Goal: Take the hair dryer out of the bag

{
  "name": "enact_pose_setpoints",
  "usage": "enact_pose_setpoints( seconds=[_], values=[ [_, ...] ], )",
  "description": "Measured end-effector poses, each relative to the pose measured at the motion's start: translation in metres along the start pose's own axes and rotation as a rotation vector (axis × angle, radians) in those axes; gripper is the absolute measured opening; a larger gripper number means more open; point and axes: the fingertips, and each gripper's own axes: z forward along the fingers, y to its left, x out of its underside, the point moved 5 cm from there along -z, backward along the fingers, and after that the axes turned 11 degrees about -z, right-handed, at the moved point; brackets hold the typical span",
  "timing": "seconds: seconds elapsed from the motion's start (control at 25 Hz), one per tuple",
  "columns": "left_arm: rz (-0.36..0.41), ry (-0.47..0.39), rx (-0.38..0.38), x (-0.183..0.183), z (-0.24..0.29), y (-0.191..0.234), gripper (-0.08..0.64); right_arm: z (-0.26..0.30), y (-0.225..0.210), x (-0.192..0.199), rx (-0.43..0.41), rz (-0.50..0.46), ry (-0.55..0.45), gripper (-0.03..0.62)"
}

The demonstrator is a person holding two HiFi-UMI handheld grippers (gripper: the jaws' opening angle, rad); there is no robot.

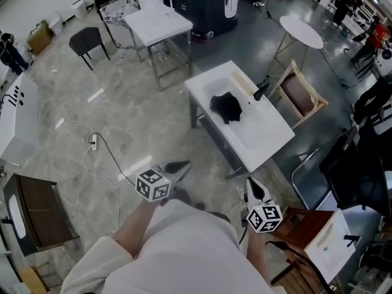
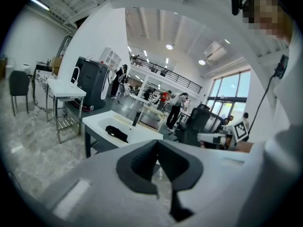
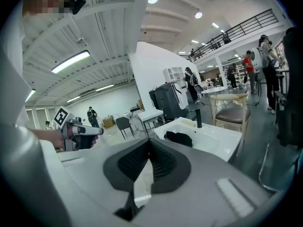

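On the table [image 1: 269, 133], well apart from the left gripper [image 1: 179, 167] and right gripper [image 1: 255, 187] (both clenched, empty), the bag [image 1: 226, 107] is slumped; no dryer is seen. Fabric alone could be pinched and the bag dragged off.

My left tool [image 1: 180, 166] is pale grey, with dark grey ribbed pads [image 2: 139, 164]. The left cube [image 1: 153, 184] carries black square markers on white. The right tool [image 1: 252, 185] has the same grey, and the right cube [image 1: 264, 217] the same black-and-white markers. Far ahead the desk [image 1: 263, 133] is plain white, and the bag [image 1: 226, 107] on it is solid black. A beige strip [image 1: 243, 84] lies at the desk's far edge. The floor [image 1: 122, 115] is grey marble with pale veins, crossed by a black cable [image 1: 110, 158]. Far left is a black chair [image 1: 86, 40]. Right of the desk, a wooden chair [image 1: 300, 94] has a light frame and a brown seat. My shirt [image 1: 184, 250] is white.
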Motion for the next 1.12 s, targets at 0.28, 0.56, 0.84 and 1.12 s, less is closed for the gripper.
enact_pose_setpoints(
  seconds=[0.28, 0.56, 0.84, 1.12],
  values=[
    [-0.002, 0.003, 0.005, -0.019, 0.009, 0.025, -0.002, 0.029, -0.005, -0.006, -0.003, -0.004, 0.027, 0.005],
    [0.006, 0.038, 0.034, -0.052, 0.03, 0.07, -0.002, 0.074, -0.014, -0.022, 0.059, 0.03, 0.011, 0.005],
    [0.008, 0.079, 0.076, -0.095, 0.05, 0.115, -0.002, 0.123, -0.014, -0.042, 0.099, 0.053, 0.01, 0.005],
    [0.041, 0.142, 0.153, -0.132, 0.07, 0.156, -0.002, 0.172, -0.016, -0.059, 0.158, 0.074, 0.018, 0.005]
  ],
)
